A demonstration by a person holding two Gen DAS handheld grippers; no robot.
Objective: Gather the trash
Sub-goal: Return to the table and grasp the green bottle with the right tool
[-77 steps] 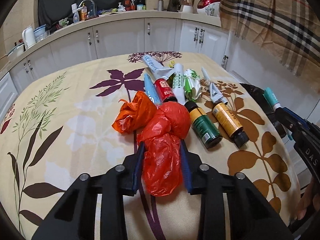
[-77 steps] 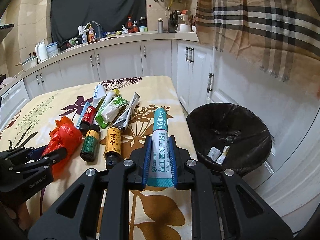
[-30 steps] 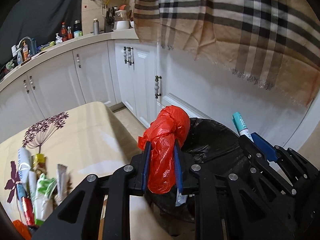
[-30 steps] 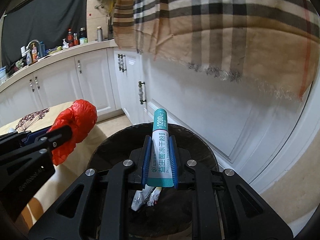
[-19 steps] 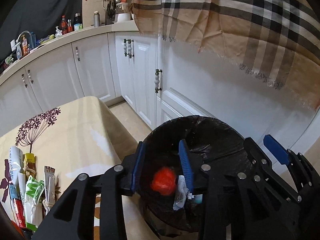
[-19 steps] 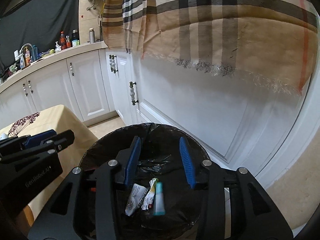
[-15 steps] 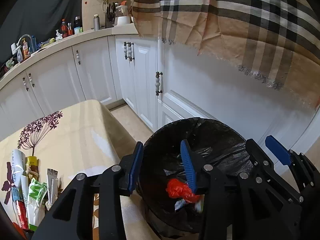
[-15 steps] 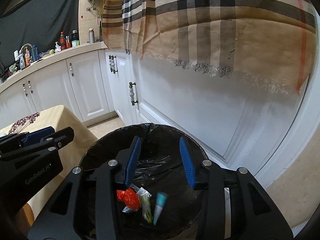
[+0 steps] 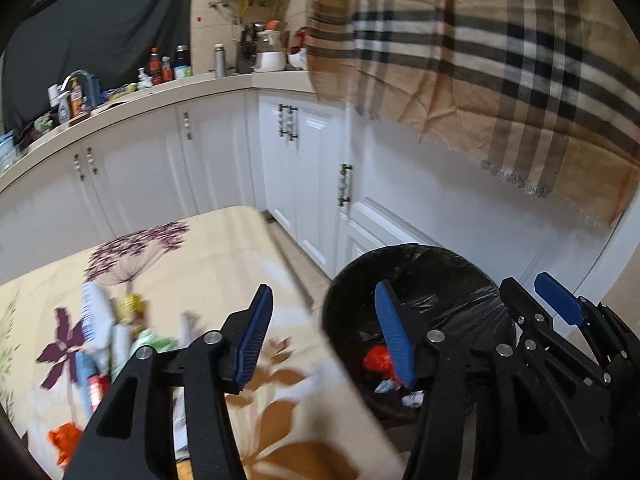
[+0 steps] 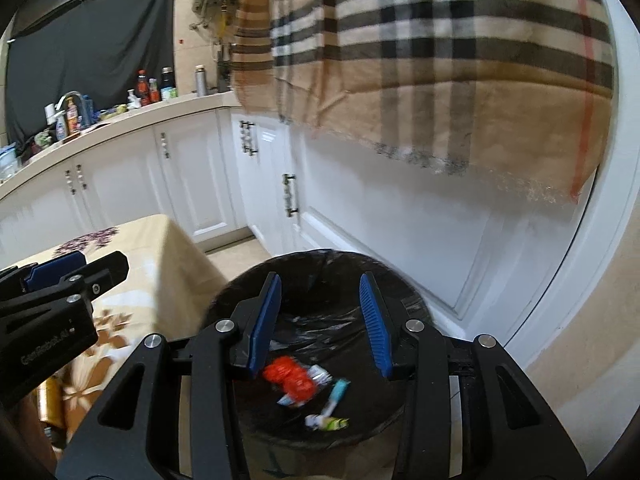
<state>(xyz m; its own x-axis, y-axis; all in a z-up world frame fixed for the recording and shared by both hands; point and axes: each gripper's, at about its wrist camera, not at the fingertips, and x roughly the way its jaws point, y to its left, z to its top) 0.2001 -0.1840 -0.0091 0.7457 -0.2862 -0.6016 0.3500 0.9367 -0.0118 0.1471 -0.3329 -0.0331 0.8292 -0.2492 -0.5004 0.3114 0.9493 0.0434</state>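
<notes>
Swung back toward the table since half a second ago: left gripper (image 9: 324, 332), blue pads spread wide and holding nothing, now straddling the table's right edge with the bin to its right. Right gripper (image 10: 320, 320) likewise spread and empty, hanging over the black-lined trash bin (image 10: 384, 276). Down in the bin: red plastic bag (image 10: 290, 376), teal tube (image 10: 336, 394), and a few pale wrappers (too blurred to name). Standing on the floor just beside the table's right edge, that bin. Left on the floral tablecloth (image 9: 224, 248) toward its left side: a blurred cluster of tubes and sachets (image 9: 116, 340), with a scrap of orange plastic (image 9: 64, 440) near the front left corner. Beyond, white cabinets (image 9: 224, 152) under a cluttered counter, and a plaid cloth (image 9: 500, 52) hanging at upper right.
</notes>
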